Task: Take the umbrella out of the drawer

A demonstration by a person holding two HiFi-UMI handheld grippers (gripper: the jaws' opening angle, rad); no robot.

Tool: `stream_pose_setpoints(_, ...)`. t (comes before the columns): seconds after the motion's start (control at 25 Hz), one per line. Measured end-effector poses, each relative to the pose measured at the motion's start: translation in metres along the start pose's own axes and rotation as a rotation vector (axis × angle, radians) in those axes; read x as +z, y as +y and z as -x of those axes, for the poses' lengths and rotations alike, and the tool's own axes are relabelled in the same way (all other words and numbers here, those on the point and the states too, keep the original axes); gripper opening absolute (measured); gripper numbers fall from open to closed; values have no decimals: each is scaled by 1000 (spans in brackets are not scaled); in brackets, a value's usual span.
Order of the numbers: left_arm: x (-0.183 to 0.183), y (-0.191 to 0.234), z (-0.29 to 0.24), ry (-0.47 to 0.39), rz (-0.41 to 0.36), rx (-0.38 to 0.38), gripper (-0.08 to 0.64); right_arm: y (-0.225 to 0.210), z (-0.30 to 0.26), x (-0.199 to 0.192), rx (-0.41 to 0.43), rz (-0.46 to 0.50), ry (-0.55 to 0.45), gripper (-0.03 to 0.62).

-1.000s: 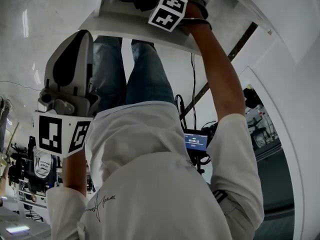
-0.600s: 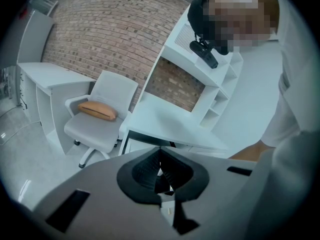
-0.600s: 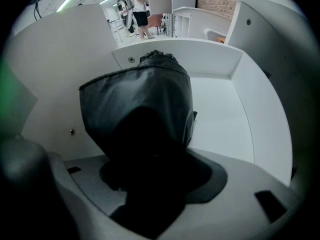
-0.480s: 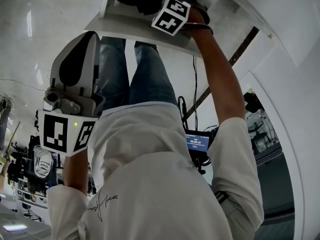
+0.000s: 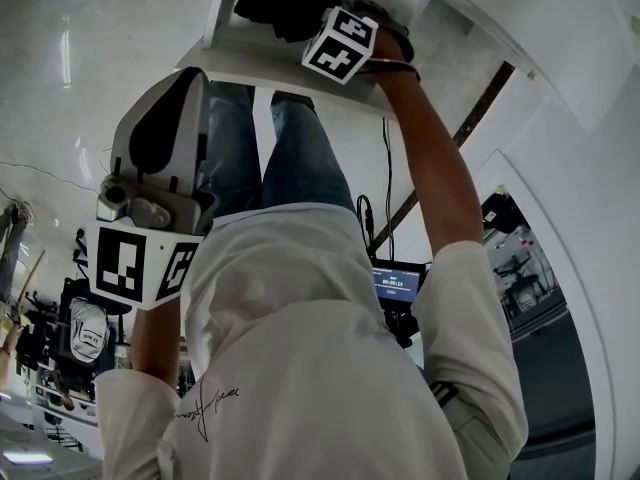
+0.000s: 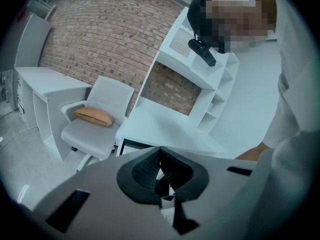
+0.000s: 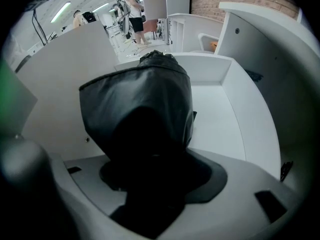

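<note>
Fingers (image 6: 142, 170) of the left gripper (image 6: 161, 155) were pressed together with nothing between them. In the head view that gripper (image 5: 175, 98) stood upright close by the person's chest. It looked like a parked pose: one hand seemed enough for the job, so the spare sat out of the reaching arm's way. Past its closed tips lay a white bench (image 6: 165, 129), a chair (image 6: 112, 96) and a brick wall (image 6: 100, 34), none of them part of the work.

Farther out, the right arm was stretched full length to put the right gripper (image 5: 318, 23) into the drawer (image 5: 250, 60). Its fingers were clamped on the near end of the umbrella (image 7: 142, 104), parted only as far as the folded black bundle forced them. Taking it by the end probably left the rest free to be drawn out lengthwise. The umbrella ran along the drawer's left wall toward the back, not yet out. Whether it rested on the drawer floor or hung just above it could not be told. Beyond the drawer, people (image 7: 132, 9) stood in a distant work area.
</note>
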State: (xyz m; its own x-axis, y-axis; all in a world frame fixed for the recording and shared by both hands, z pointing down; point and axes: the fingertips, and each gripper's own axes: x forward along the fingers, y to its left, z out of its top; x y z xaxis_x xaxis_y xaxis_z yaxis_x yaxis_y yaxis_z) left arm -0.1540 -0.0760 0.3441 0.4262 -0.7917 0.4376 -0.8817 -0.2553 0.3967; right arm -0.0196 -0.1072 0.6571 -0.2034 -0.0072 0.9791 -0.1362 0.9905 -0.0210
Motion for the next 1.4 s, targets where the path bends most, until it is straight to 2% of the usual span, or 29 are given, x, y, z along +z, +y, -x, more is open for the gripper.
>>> stream_pose_setpoints(0.72,2,-7,16,-5,-29,0,15,6,30,8,-27,-36,-36,250)
stream_pose_setpoints(1.08,8,0,36,-26,-60,35,15,9,50,17,-44,-56,-59,250)
stream_pose_setpoints(1.4,12,-3,42,-52,-24,44,15,14,65,26,-41,-70,-89,252)
